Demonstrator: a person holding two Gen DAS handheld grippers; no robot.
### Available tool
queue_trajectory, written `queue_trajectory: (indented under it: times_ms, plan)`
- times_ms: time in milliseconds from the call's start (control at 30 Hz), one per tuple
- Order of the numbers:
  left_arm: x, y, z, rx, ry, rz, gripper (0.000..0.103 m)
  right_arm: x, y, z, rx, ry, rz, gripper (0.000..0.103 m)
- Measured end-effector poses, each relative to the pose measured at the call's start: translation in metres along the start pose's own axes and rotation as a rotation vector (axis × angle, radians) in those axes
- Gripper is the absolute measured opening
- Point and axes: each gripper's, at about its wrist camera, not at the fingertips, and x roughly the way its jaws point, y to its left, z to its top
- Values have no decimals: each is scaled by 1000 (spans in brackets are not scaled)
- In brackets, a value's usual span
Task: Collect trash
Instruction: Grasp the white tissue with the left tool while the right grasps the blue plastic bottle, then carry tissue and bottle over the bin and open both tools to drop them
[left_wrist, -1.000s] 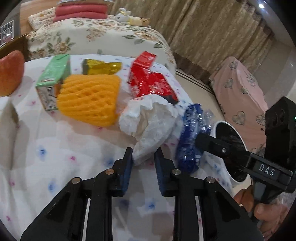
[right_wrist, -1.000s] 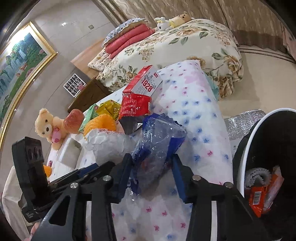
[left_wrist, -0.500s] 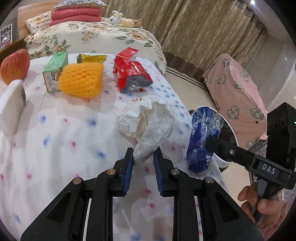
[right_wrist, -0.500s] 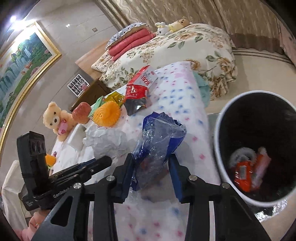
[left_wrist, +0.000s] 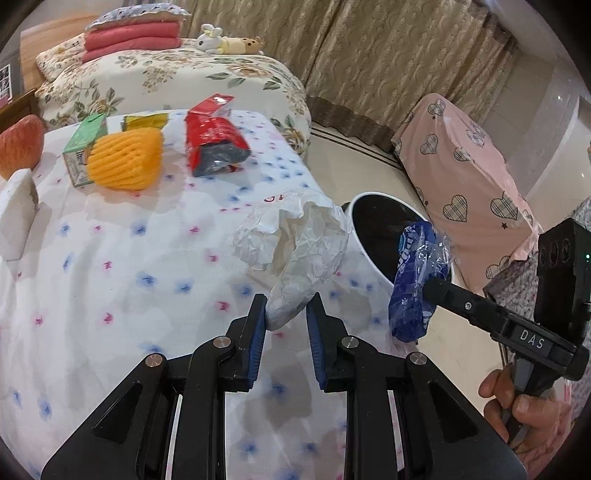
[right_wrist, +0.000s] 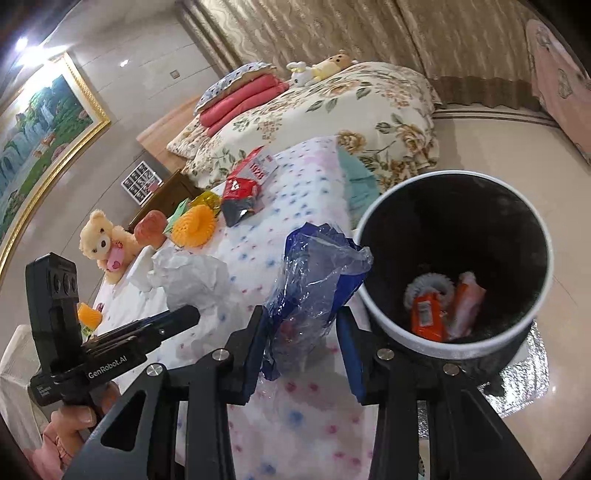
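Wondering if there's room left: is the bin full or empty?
Mostly empty: the bin holds only an orange wrapper and a few scraps at its bottom.

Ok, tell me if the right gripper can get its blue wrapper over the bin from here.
Probably yes: the right gripper holds the blue wrapper beside the bin rim, with nothing between.

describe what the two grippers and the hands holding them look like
Both grippers, left gripper and right gripper, are black, angular two-finger frames with silver rivets and blue pads. The right one's handle carries a "DAS" label, the left one's "GenRobot.AI". Each has a boxy black camera block. The hands are bare; a pink sleeve shows at the left.
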Motion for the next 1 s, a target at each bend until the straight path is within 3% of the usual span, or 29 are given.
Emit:
queue_trajectory:
  times_ms: [433, 1000]
  plan:
    - [21, -45, 4, 76, 37, -28, 21, -29, -39, 2, 44, -52, -64, 39]
    - [45, -80, 18, 147, 63, -37, 21, -37, -66, 8, 72, -77, -130, 39]
